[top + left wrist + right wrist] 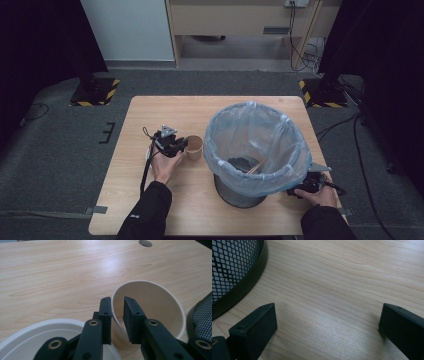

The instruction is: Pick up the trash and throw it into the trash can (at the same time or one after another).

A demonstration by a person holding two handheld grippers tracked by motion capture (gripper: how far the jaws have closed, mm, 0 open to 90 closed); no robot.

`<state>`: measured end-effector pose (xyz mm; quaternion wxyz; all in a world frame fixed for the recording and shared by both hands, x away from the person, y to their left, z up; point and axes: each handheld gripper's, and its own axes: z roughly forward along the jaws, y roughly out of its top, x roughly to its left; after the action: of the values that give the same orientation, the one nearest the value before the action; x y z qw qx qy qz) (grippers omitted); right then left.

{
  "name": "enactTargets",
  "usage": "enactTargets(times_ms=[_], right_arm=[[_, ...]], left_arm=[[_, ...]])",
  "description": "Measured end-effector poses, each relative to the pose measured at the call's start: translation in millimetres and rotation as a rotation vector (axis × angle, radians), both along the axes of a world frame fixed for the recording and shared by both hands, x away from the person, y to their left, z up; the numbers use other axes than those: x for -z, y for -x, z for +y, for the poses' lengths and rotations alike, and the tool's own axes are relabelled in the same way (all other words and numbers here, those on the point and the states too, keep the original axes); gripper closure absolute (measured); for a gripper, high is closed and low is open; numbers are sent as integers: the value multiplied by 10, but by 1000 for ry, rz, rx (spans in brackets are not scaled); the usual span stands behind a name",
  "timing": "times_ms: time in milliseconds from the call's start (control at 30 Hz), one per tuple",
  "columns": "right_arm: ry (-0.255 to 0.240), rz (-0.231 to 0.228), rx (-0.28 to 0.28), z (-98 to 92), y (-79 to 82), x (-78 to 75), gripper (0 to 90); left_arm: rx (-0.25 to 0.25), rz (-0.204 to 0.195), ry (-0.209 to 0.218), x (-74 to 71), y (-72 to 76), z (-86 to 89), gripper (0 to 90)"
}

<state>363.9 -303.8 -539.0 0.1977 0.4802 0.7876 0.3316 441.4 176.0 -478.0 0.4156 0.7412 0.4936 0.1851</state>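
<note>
A: Left gripper [117, 320] jaws straddle the paper cup [152, 307] rim, nearly pinching; cup stands beside the bin [252, 150].
B: Risk: thin wall buckles, cup slips. Right gripper [327, 322] gapes, empty.

A small brown paper cup [194, 147] is standing upright on the wooden table, just left of the lined mesh bin and open at the top. Its pale inside is showing bare in the left gripper view [150, 307]. Its near rim is sitting between two black jaws, one inside the wall and one outside.
</note>
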Motion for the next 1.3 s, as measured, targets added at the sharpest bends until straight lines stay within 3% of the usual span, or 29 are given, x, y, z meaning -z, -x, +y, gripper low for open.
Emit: enactTargets(times_ms=[100, 300, 467, 833, 1033, 1300], right_arm=[[1, -1, -1, -1, -1, 0, 19], [2, 1, -5, -2, -2, -2, 20], [2, 1, -4, -2, -2, -2, 20], [2, 1, -5, -2, -2, -2, 20], [1, 2, -4, 0, -1, -2, 20], [3, 1, -5, -2, -2, -2, 20]], left_arm=[[2, 13, -3, 14, -5, -14, 828], [10, 17, 14, 2, 7, -29, 836], [21, -8, 30, -76, 51, -6, 845], [27, -107, 64, -396, 180, 155, 846], [30, -179, 108, -612, 329, 292, 846], [27, -245, 174, -777, 520, 474, 846]])
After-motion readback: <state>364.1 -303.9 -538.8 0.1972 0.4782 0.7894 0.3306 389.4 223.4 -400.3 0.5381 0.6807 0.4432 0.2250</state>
